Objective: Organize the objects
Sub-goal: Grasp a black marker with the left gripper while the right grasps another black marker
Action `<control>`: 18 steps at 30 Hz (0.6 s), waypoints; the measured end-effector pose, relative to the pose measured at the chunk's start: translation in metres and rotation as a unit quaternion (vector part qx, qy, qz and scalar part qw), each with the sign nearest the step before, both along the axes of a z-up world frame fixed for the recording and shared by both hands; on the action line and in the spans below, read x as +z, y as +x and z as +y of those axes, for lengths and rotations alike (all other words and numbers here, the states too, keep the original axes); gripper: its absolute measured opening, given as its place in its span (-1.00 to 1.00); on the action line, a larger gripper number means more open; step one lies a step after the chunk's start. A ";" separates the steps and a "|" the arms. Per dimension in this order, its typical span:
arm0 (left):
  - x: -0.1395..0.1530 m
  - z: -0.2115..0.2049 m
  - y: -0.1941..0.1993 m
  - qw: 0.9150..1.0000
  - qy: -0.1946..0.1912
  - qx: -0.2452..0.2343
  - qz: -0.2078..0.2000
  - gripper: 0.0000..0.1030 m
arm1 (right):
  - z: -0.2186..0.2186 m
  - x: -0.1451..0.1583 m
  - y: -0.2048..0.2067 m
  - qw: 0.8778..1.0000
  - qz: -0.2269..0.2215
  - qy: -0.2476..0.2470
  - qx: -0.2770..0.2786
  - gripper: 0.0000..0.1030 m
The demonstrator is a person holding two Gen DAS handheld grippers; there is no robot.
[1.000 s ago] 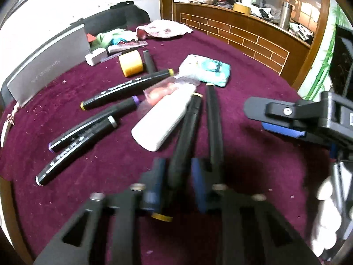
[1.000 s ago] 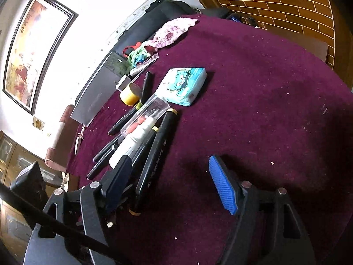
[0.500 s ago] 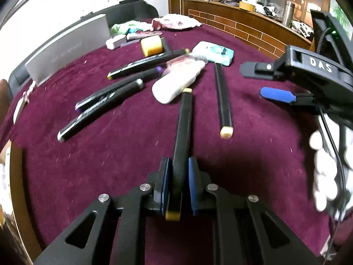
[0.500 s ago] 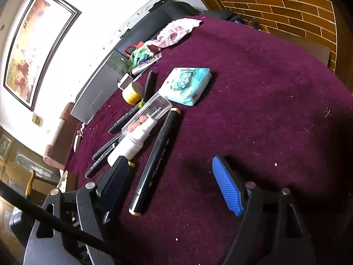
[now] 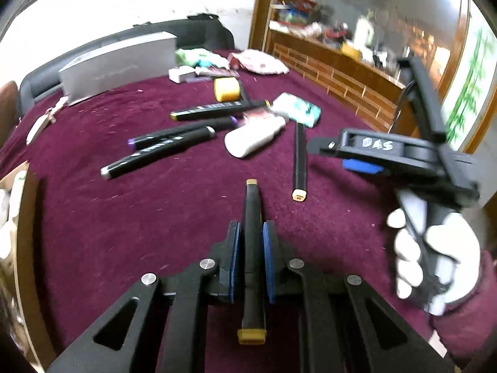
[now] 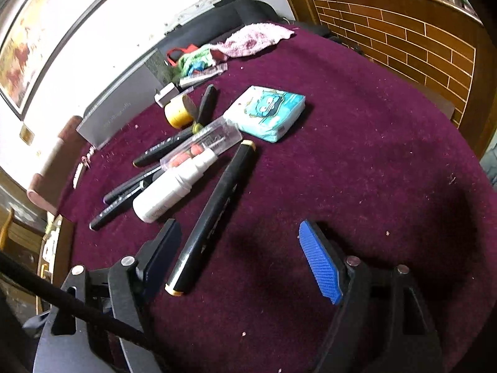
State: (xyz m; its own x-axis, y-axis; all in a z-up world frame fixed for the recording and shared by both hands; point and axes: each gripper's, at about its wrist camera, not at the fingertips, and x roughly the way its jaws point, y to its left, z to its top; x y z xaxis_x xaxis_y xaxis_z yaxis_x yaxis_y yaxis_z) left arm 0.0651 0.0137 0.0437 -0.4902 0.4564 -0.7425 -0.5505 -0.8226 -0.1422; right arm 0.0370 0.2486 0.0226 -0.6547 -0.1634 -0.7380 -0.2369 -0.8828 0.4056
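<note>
My left gripper (image 5: 251, 233) is shut on a black marker with yellow caps (image 5: 252, 205), its jaws closing a touch tighter on the barrel; the marker points forward above the maroon tablecloth (image 5: 124, 233). A second black marker (image 6: 214, 211) lies on the cloth between the fingers of my right gripper (image 6: 239, 230), close to the left pad and untouched. That gripper is open wide. In the left wrist view the right gripper (image 5: 357, 158) hangs at the right in a white-gloved hand (image 5: 428, 258), beside that marker (image 5: 299, 158).
Further back lie a white bottle (image 6: 174, 189), a clear case (image 6: 202, 146), several black markers (image 5: 158, 154), a yellow tape roll (image 5: 226, 90), a teal tissue pack (image 6: 265, 112), a grey box (image 5: 118, 65) and cloths (image 6: 257, 40). The table edge (image 5: 25, 217) curves at the left.
The left gripper has pulled its marker out of the row, up and back toward me. The right gripper's jaws have spread slightly and it has shifted a little over the remaining marker.
</note>
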 end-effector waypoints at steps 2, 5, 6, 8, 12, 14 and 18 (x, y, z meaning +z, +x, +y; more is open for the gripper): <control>0.003 -0.012 0.005 1.000 0.010 0.008 0.004 -0.78 | -0.006 0.001 -0.005 1.000 -0.012 0.001 0.002 0.52; 0.000 -0.025 0.008 1.000 0.021 0.016 -0.001 -0.78 | -0.023 0.002 -0.017 0.998 -0.040 0.040 0.004 0.45; -0.001 -0.029 0.008 1.000 0.022 0.020 -0.003 -0.78 | -0.031 0.002 -0.023 0.997 -0.048 0.066 0.007 0.41; -0.006 -0.036 0.007 0.999 0.024 0.029 -0.011 -0.78 | -0.044 0.001 -0.031 0.991 -0.063 0.114 0.007 0.10; -0.022 -0.042 0.002 0.998 0.018 0.041 -0.040 -0.78 | -0.064 -0.001 -0.039 0.978 -0.078 0.195 0.012 -0.24; -0.024 -0.041 0.001 0.998 0.016 0.044 -0.042 -0.78 | -0.066 -0.001 -0.035 0.978 -0.072 0.195 0.020 -0.58; -0.016 -0.026 0.005 1.000 0.008 0.023 -0.019 -0.69 | -0.065 0.001 -0.027 0.979 -0.079 0.188 0.032 -0.73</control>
